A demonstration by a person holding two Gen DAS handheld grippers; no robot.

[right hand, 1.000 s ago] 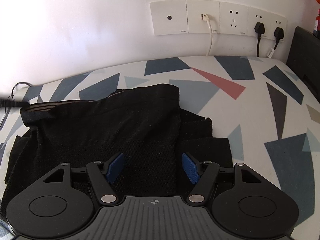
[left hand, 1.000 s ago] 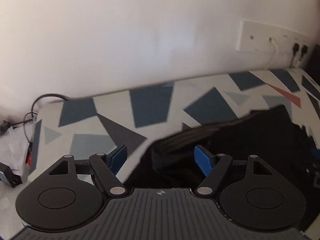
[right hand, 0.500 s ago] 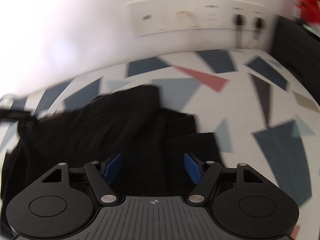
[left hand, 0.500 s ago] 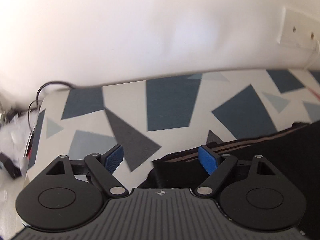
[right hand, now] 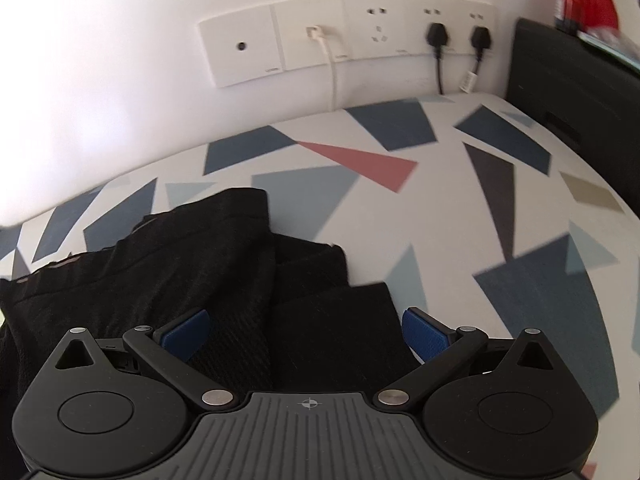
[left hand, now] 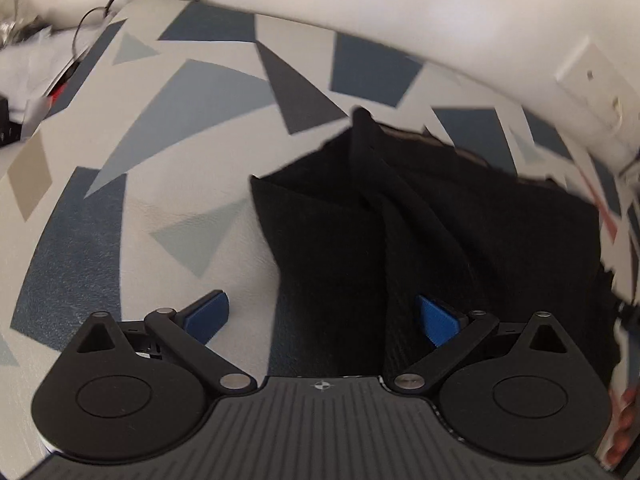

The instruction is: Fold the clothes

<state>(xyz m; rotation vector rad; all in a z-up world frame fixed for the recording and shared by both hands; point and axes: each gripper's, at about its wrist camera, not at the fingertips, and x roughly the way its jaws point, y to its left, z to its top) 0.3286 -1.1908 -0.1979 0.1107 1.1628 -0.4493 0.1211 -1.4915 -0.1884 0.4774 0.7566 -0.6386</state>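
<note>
A black knit garment (left hand: 440, 216) lies crumpled and partly folded on a table with a white cloth printed with blue, grey and red triangles (left hand: 192, 128). My left gripper (left hand: 322, 318) is open and empty, low over the garment's left edge, its right finger above the fabric. In the right wrist view the same garment (right hand: 224, 264) lies at the lower left. My right gripper (right hand: 306, 332) is open and empty, its jaws spread over the garment's near right fold (right hand: 340, 320).
A white wall with a socket panel (right hand: 344, 36), a white cable and two black plugs stands behind the table. A black box (right hand: 576, 96) sits at the far right. Cables and clutter (left hand: 36, 52) lie past the table's left end.
My left gripper has swung down and tilted toward the table, now over the garment's left edge. My right gripper has opened wider and shifted slightly over the garment's right fold.
</note>
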